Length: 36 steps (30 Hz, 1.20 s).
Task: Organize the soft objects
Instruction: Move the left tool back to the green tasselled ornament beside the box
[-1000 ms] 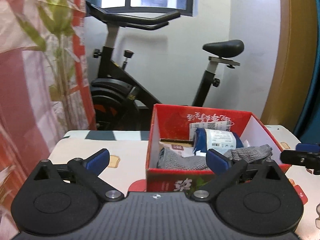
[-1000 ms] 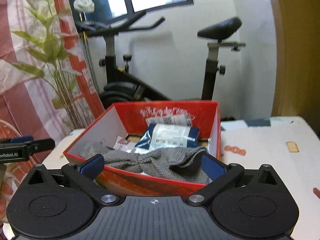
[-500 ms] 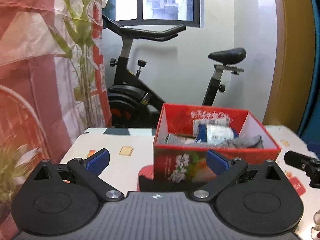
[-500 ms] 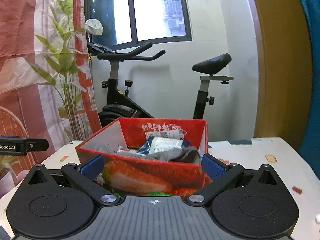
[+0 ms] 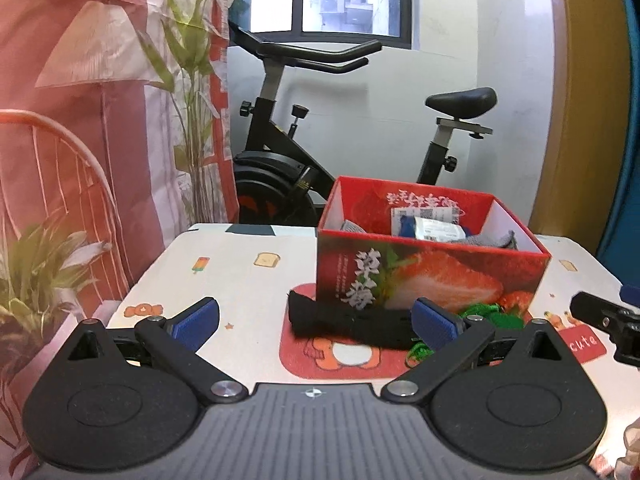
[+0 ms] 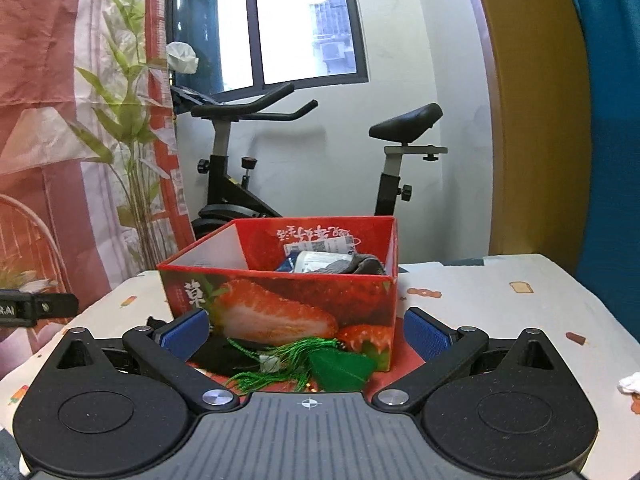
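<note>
While both grippers gape empty | red box (image 5: 432,276) holds grey cloth (image 5: 492,240), seemingly socks

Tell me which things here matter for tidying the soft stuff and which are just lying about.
For the job:
- red strawberry box
- grey knit cloth in the box
- black cloth on the table
- green tassel
- left tongs, right tongs, both open

Lying about:
- exercise bike
- potted plant
- window

Bright daylight from the window (image 6: 304,20) (blown out), fisheye-bent edges, sharp focus.
</note>
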Tool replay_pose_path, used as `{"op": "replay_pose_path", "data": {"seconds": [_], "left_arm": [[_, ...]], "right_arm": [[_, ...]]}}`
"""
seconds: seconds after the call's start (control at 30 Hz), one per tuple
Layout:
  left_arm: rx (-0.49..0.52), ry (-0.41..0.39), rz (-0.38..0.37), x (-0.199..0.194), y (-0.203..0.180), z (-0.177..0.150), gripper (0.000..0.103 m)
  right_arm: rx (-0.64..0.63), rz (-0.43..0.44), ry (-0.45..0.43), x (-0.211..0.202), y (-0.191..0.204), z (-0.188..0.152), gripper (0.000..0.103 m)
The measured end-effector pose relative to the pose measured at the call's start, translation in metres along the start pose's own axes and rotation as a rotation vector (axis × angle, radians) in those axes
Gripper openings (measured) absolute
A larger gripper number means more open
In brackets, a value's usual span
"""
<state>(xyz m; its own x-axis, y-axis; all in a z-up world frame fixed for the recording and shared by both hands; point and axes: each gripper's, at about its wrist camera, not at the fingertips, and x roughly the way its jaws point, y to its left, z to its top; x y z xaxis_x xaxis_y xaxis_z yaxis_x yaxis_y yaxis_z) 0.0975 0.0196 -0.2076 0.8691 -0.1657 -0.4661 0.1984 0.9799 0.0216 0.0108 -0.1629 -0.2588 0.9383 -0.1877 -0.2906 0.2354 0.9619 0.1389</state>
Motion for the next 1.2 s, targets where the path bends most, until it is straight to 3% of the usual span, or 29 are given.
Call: {"op": "replay_pose_path", "data": {"seconds": [0.6, 0.9, 1.2], "left_arm": [[-0.033, 0.073, -0.048, 0.006, 0.004, -0.017, 0.101], [-0.038, 0.108, -0.108, 0.031, -0.004, -0.016, 0.081], [-0.038, 0.204, -0.193, 0.073, -0.031, -0.009, 0.054]], "right_arm": [[0.014, 0.019, 0.043, -0.001, -0.007, -0.015, 0.102], [-0.005, 0.032, 0.108, 0.03, -0.019, -0.026, 0.079], [-0.029, 0.059, 0.172, 0.069, -0.038, -0.032, 0.062]]}}
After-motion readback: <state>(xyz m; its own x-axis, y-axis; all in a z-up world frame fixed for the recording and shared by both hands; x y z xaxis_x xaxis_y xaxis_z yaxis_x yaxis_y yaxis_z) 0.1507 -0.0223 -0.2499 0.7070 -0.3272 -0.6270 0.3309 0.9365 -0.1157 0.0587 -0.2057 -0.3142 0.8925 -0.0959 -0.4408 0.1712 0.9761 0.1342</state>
